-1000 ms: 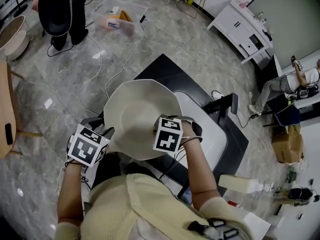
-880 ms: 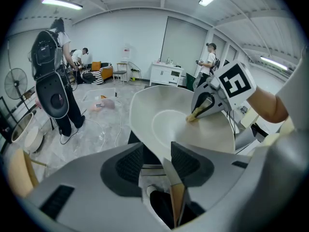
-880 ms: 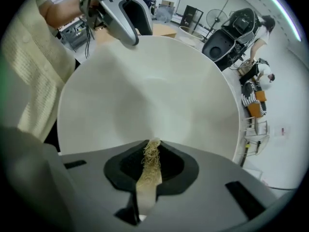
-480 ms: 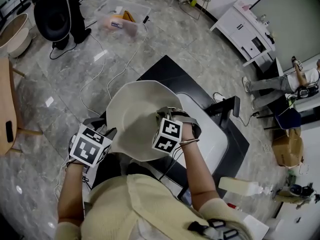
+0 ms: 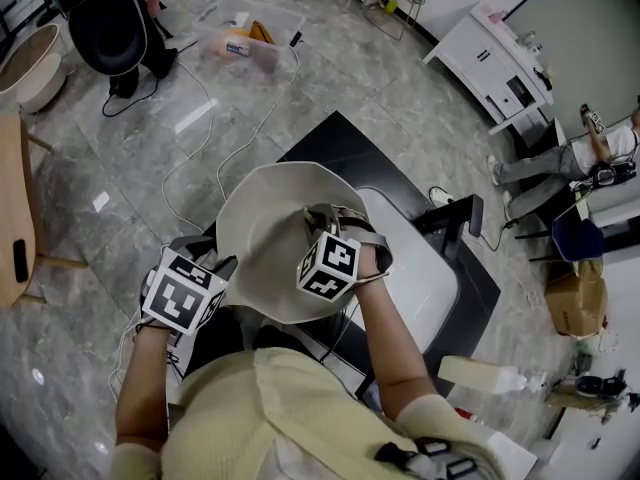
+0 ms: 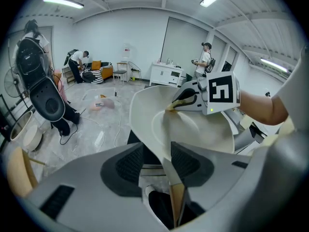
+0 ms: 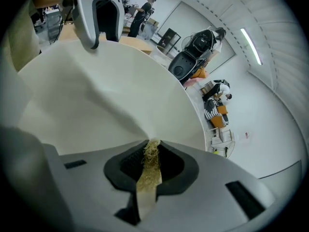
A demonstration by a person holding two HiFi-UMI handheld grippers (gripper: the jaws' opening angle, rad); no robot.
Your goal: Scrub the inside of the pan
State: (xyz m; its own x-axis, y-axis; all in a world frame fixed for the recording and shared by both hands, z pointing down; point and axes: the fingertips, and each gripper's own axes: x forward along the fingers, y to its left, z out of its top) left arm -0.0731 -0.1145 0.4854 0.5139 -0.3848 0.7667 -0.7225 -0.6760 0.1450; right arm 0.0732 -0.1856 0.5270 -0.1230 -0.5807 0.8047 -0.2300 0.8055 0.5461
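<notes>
Pan: a pale cream pan sits at the middle of the head view, above a black table. Its hollow is turned up toward the person. Whether its far edge rests on anything is hard to tell from here.
Left gripper: the left gripper is at the pan's 8 o'clock rim. Its jaws are closed on that rim, and the thin edge runs up between the two dark pads.
Right gripper: the right gripper comes in over the rim from 5 o'clock. Its tips are inside the hollow, a little past the middle toward 1 o'clock. The jaws are clamped together on a scrubber.
Scrubber: a thin yellowish strip with frayed fibres at its front end. The fibres meet the pan's inner wall.
White basin: a white basin lies on the table at the pan's 3 o'clock, partly under its rim.
Floor: the floor is grey stone. A cable loops across it at 10 o'clock, a clear box stands near 12 o'clock, and a black chair is at 11 o'clock.
Cabinet: a white cabinet stands at 2 o'clock, well apart from the table.
</notes>
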